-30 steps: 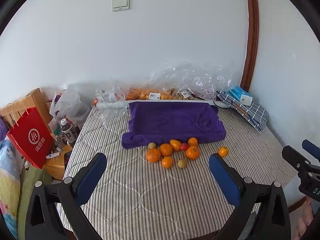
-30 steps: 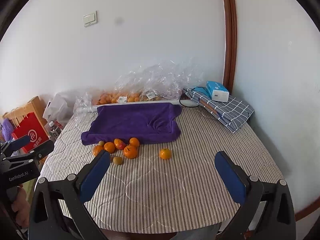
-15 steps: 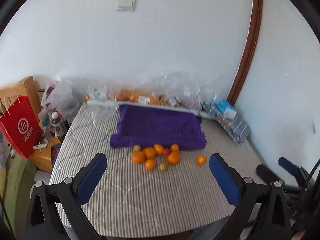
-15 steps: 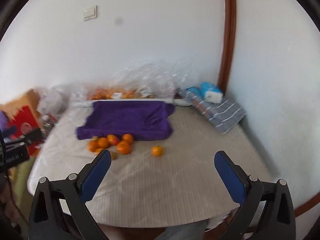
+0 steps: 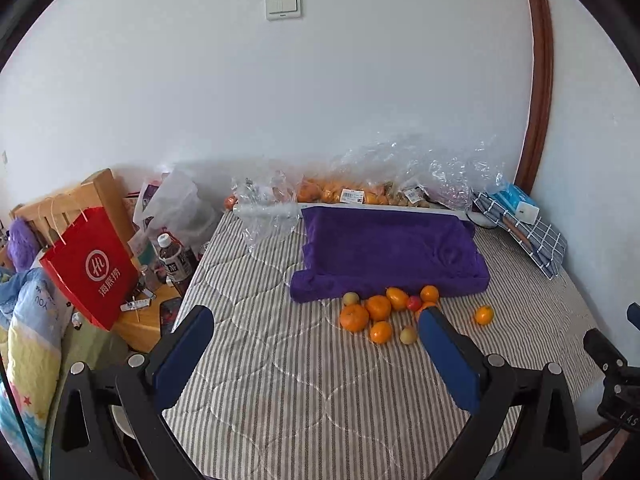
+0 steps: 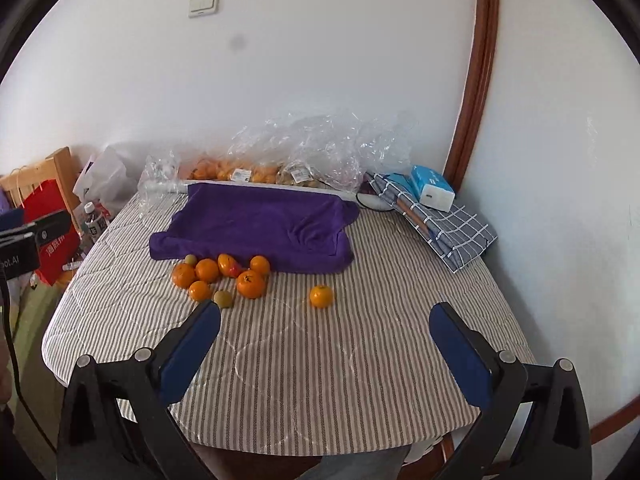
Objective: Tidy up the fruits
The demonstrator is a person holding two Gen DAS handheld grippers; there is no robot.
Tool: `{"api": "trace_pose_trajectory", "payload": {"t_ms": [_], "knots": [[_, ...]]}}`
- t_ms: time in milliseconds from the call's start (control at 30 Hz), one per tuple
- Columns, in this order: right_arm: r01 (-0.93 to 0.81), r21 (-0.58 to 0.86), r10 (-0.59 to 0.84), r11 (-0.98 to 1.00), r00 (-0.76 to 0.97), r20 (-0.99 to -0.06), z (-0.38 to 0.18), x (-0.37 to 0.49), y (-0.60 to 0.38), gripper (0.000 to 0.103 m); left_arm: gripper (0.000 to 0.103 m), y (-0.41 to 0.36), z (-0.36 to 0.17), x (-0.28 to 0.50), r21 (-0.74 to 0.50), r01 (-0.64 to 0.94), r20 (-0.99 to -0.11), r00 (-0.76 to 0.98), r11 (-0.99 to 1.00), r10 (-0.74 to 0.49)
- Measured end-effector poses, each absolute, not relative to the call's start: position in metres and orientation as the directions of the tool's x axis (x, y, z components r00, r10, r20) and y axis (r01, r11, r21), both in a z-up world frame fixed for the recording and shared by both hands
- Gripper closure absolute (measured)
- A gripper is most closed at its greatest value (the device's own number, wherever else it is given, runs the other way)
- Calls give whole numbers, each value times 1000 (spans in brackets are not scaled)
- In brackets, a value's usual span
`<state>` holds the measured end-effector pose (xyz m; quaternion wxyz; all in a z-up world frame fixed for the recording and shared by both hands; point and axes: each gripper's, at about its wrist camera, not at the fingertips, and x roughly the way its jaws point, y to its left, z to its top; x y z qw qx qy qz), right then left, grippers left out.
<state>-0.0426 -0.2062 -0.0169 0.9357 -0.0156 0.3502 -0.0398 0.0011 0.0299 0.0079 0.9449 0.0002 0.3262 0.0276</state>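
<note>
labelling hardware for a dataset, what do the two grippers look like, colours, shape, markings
Both match: the left gripper and right gripper have black angular frames with triangular cutouts, silver round bolts at the joints, and flat dark blue pads lining the jaws. Seen from the right wrist camera, the left unit's black body carries partial white lettering and a thin black cable trails beneath it.
</note>
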Motion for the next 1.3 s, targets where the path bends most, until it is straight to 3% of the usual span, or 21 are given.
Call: {"api": "trace_pose_trajectory", "payload": {"t_ms": [367, 1300], "knots": [[78, 17, -51, 997, 787, -615, 2, -50, -215, 0, 0, 18, 11, -6, 12, -19, -606, 795, 1000, 23], [76, 36, -40, 996, 803, -595, 9, -49, -208, 0, 0, 7, 13, -6, 2, 13, -604, 797, 1000, -10]]}}
